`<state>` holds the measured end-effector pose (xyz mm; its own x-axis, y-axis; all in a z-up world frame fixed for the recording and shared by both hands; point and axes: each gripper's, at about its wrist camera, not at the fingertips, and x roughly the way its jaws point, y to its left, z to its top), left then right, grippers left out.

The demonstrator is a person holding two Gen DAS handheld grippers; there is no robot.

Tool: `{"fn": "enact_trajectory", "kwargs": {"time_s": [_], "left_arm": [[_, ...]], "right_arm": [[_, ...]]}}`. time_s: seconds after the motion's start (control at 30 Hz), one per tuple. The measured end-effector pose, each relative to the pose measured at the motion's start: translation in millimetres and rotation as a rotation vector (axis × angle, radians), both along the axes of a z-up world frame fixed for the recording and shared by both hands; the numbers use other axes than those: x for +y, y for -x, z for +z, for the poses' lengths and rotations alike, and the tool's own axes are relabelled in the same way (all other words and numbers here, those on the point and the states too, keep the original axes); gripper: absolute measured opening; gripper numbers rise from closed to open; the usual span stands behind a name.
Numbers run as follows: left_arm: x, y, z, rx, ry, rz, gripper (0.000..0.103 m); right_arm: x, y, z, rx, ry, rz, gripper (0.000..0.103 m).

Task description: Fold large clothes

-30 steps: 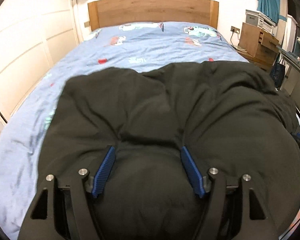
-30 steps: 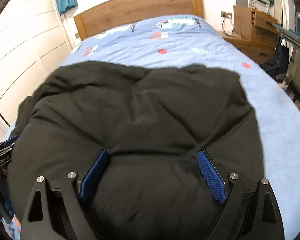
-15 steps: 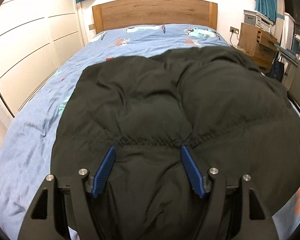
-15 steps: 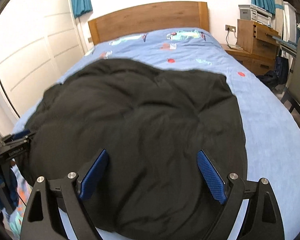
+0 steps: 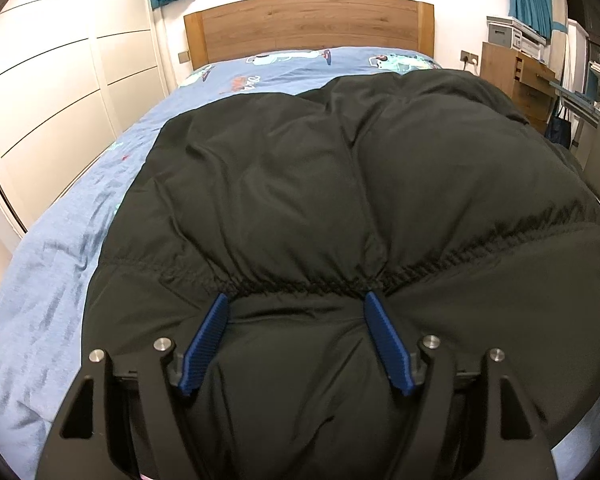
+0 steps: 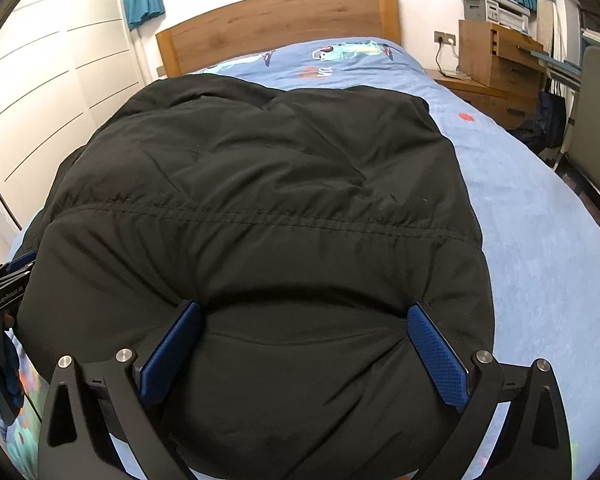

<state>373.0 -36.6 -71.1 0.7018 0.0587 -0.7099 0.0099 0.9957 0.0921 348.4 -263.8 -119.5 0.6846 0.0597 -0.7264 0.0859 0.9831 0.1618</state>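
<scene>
Jacket: your black puffy jacket (image 5: 340, 200) lies spread over the foot half of the bed (image 5: 60, 260), its near hem bunched up between both pairs of tongs.
Left tongs: your left tongs (image 5: 296, 312) stand wide and are opening; the blue pads (image 5: 204, 344) flank a thick fold of the jacket just below its gathered seam and dent it on both sides.
Right tongs: your right tongs (image 6: 304, 320) are spread very wide and opening; the padded hem bulges between the pads (image 6: 440, 360), which touch the cloth at each side.
Bed: a blue printed sheet (image 6: 540, 240) shows beyond and beside the jacket.
Far end: the wooden headboard (image 5: 308, 24) stands against the wall, with a wooden cabinet (image 6: 496, 64) to its right.
</scene>
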Motion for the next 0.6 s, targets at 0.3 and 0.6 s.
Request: {"fn": "enact_trajectory", "kwargs": {"time_s": [0.3,0.6], "left_arm": [[-0.4,1.5,2.3,0.031,-0.017,0.028,0.072],[0.1,22.6,11.7,0.037,-0.020,0.042,0.072]], "right_arm": [[-7.2,16.5,-4.6,0.044,-0.005,-0.022,0.100],[-14.3,39.7,-0.9,0.098,-0.011,-0.052,0.100]]}}
